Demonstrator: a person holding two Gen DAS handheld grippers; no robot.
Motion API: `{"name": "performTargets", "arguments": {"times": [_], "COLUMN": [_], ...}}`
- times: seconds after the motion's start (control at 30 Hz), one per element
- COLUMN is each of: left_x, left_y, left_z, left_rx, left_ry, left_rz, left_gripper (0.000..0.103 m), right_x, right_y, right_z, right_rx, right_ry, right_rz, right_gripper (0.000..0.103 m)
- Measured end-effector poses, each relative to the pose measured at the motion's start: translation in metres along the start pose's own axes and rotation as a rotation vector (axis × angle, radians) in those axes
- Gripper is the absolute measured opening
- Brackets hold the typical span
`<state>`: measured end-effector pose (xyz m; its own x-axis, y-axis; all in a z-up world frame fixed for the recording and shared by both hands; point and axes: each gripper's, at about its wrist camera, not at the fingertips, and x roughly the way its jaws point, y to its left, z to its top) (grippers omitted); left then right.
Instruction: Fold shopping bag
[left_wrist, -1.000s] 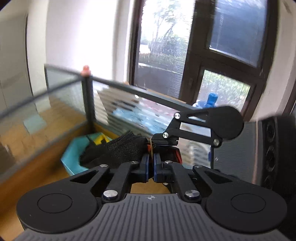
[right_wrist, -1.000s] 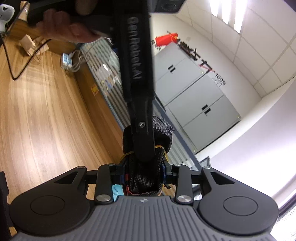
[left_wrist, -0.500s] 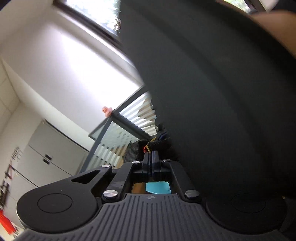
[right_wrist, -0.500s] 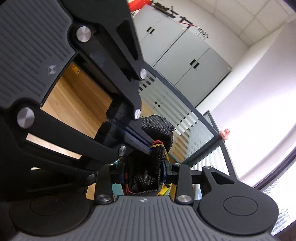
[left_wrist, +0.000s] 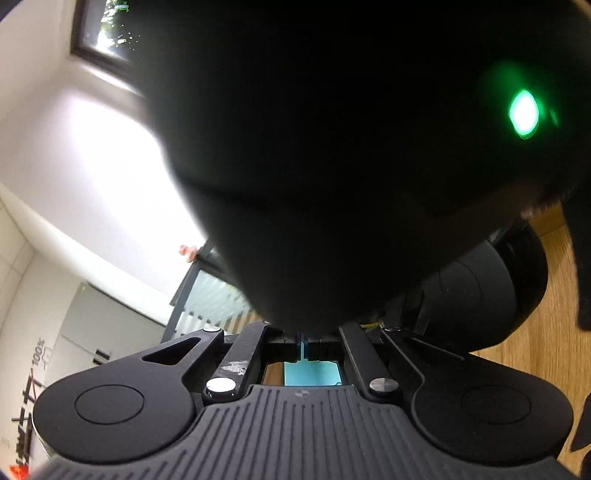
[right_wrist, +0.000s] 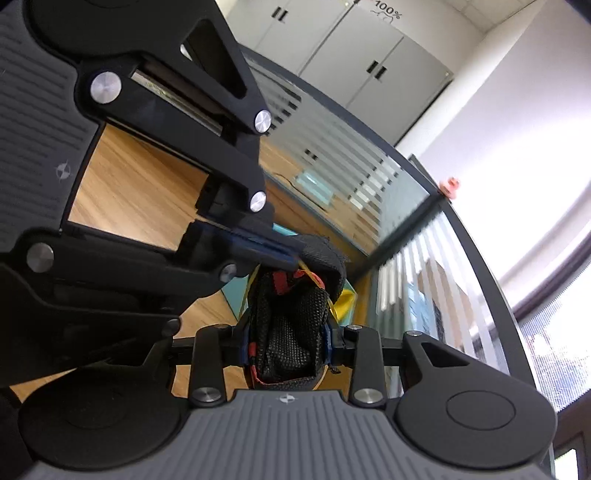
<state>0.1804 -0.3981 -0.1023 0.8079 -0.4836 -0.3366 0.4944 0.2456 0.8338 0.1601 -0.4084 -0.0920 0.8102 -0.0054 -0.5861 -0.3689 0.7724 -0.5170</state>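
Note:
The folded shopping bag (right_wrist: 291, 325) is a black mesh bundle with red trim and a yellow elastic band. My right gripper (right_wrist: 288, 341) is shut on it, holding it upright in the air. My left gripper (right_wrist: 291, 258) reaches in from the upper left, its fingers closed on the yellow band at the bundle's top. In the left wrist view my left gripper (left_wrist: 303, 341) is shut; the right gripper's dark body (left_wrist: 351, 147) with a green light fills most of that view and hides the bag.
A wooden desk (right_wrist: 122, 195) lies below. A frosted glass partition (right_wrist: 332, 147) with a dark frame runs behind it. A teal and yellow object (right_wrist: 347, 299) sits on the desk under the bag. Grey cabinets (right_wrist: 354, 51) stand at the back.
Both grippers have tilted upward and drawn closer. The right gripper's body now blocks nearly all of the left wrist view. The bag stays held in the right gripper.

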Motion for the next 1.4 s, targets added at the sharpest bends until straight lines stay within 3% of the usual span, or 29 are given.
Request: {"name": "performTargets", "arguments": {"times": [0.2,0.57,0.63,0.73,0.83,0.9,1.03,1.2,1.23,1.3,1.4], "left_x": [0.005,0.014,0.017,0.028,0.047,0.057,0.056,0.045,0.046,0.049,0.037], "left_y": [-0.01,-0.009,-0.014,-0.016,-0.024,-0.032,-0.017,0.03,0.037,0.055,0.084], "left_z": [-0.004,-0.022,-0.023,-0.026,-0.039,-0.046,-0.049,-0.043,-0.041,-0.038,-0.045], "left_rx": [0.019,0.13,0.173,0.244,0.31,0.358,0.338,0.364,0.343,0.241,0.002], "left_ry": [-0.006,-0.018,-0.026,-0.022,-0.007,0.009,-0.017,-0.062,-0.064,-0.034,0.024], "left_rz": [-0.014,-0.027,-0.014,0.063,0.054,0.057,0.069,0.042,0.018,-0.053,-0.164], "left_gripper": [0.006,0.006,0.006,0.006,0.005,0.005,0.002,0.013,0.014,0.027,0.032], "right_x": [0.005,0.001,0.002,0.004,0.006,0.007,0.003,-0.013,-0.013,-0.014,-0.031], "right_y": [0.002,-0.005,-0.007,-0.009,-0.014,-0.014,-0.009,-0.001,0.0,-0.004,-0.007], "right_z": [-0.008,0.003,0.007,0.009,0.01,0.012,0.014,0.016,0.015,0.011,0.005], "right_rx": [-0.031,-0.079,-0.056,-0.035,0.017,0.012,0.003,-0.106,-0.129,-0.156,-0.206], "right_ry": [0.054,0.045,0.046,0.062,0.067,0.051,0.016,-0.047,-0.055,-0.068,-0.099], "right_rz": [0.016,0.052,0.066,0.093,0.122,0.097,0.137,0.165,0.163,0.168,0.19], "right_gripper": [0.038,0.037,0.037,0.037,0.037,0.037,0.037,0.037,0.037,0.037,0.036]}}
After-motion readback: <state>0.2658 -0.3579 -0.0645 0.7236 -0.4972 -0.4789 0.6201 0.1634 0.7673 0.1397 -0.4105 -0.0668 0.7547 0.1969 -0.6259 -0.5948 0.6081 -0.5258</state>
